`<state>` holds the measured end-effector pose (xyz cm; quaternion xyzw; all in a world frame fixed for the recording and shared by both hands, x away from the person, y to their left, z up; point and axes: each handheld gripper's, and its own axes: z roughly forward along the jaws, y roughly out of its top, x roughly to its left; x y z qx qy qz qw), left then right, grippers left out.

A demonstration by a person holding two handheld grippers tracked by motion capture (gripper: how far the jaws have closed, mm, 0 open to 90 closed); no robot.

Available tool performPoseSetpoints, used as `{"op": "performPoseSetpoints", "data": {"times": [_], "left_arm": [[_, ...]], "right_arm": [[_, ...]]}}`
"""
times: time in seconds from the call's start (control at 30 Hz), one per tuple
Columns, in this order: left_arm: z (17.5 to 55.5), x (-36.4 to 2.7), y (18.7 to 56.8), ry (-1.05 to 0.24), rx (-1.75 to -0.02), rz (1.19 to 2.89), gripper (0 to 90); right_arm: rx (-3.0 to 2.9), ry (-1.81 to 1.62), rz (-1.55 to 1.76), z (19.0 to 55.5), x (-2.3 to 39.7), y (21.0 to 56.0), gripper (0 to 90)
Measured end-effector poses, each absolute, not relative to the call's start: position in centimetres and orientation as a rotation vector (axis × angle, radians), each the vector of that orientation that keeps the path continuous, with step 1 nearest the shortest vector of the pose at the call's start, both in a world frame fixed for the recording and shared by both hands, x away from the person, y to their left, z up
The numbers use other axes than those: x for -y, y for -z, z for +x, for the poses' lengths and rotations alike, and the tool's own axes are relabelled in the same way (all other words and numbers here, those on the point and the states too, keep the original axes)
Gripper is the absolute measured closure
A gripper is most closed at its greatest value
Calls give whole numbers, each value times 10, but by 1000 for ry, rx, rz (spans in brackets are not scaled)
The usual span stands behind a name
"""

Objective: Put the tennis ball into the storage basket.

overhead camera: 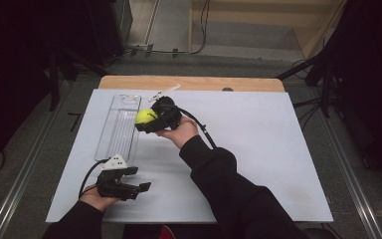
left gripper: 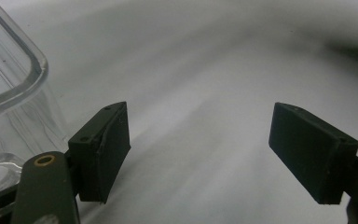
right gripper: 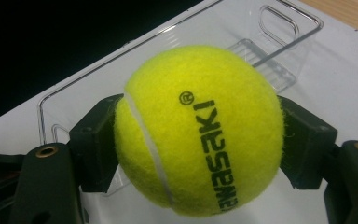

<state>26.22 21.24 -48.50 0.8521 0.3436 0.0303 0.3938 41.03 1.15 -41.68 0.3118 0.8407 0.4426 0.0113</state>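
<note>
White table; right hand-held gripper reveals ball lettering.

Right gripper, held at mid-table by an outstretched right arm in a dark sleeve, jaws clamped on a ball. Left gripper, near the table's near-left edge, jaws spread wide, nothing between them.

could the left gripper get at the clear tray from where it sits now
Probably yes. The left gripper is open and holds nothing, and the clear tray lies just beyond it on the white board, its near corner beside one jaw in the left gripper view, with nothing between them.
</note>
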Motion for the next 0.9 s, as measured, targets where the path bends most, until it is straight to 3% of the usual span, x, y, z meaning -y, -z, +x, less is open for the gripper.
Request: {"op": "performPoseSetpoints", "data": {"times": [0.9], "left_arm": [[262, -213, 484, -72, -872, 2154, 212]], "right_arm": [[-2655, -1387, 945, 421, -53, 412, 238]]}}
